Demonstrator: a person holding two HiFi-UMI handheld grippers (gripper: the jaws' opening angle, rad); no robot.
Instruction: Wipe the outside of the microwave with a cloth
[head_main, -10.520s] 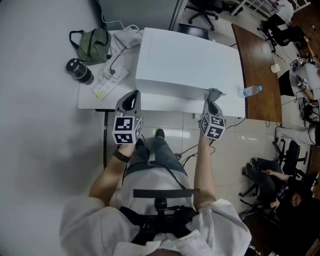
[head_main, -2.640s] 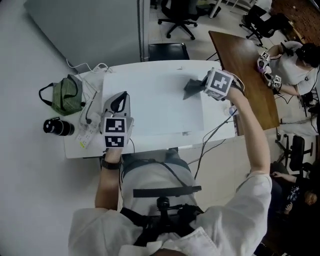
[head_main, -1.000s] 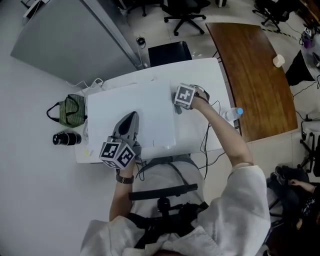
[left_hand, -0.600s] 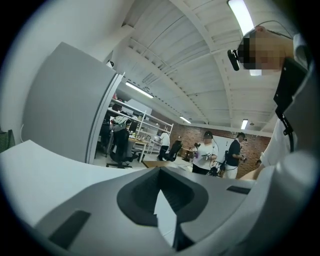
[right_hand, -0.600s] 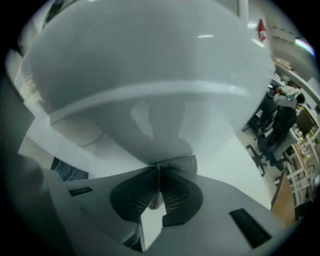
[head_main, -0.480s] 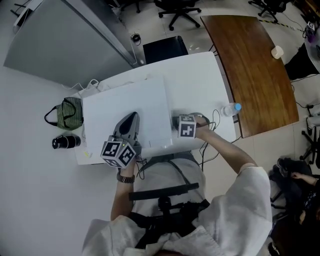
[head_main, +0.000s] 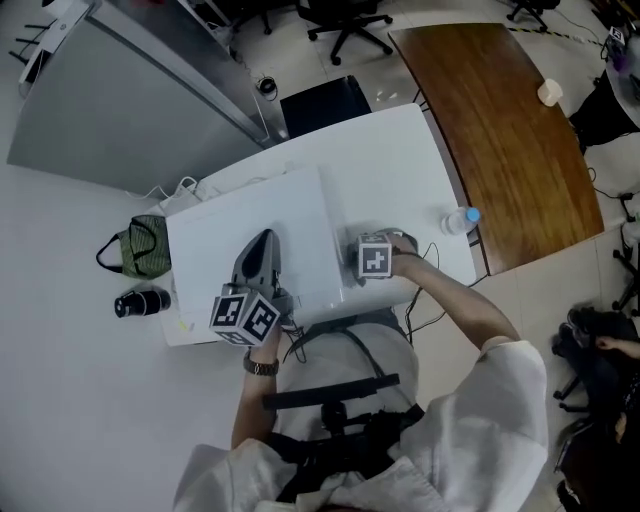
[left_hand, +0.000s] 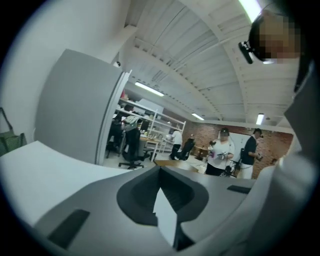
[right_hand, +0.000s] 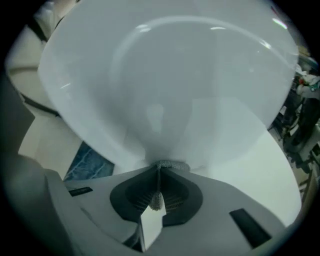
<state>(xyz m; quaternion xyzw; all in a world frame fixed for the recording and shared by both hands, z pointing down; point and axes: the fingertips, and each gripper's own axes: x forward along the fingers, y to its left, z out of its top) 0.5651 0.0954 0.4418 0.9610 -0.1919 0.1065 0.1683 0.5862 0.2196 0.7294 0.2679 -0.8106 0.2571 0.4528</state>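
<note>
The white microwave (head_main: 250, 235) stands on a white table (head_main: 400, 160). My left gripper (head_main: 264, 245) lies shut on the microwave's top, holding nothing; in the left gripper view its jaws (left_hand: 161, 172) meet over the white top (left_hand: 45, 170). My right gripper (head_main: 352, 262) is against the microwave's right side near the front corner. The right gripper (right_hand: 160, 167) is shut on a grey cloth (right_hand: 167, 164), whose edge presses on the white wall (right_hand: 165, 90). In the head view the cloth is hidden under the marker cube.
A green bag (head_main: 140, 247) and a black flask (head_main: 140, 302) sit at the table's left end. A water bottle (head_main: 458, 219) lies at its right edge, beside a brown wooden table (head_main: 500, 120). A grey partition (head_main: 130, 100) and a black chair (head_main: 320, 100) stand behind.
My right gripper with the cloth has come off the microwave's top and slid down along its right side toward the front corner. The left gripper has stayed on the top.
</note>
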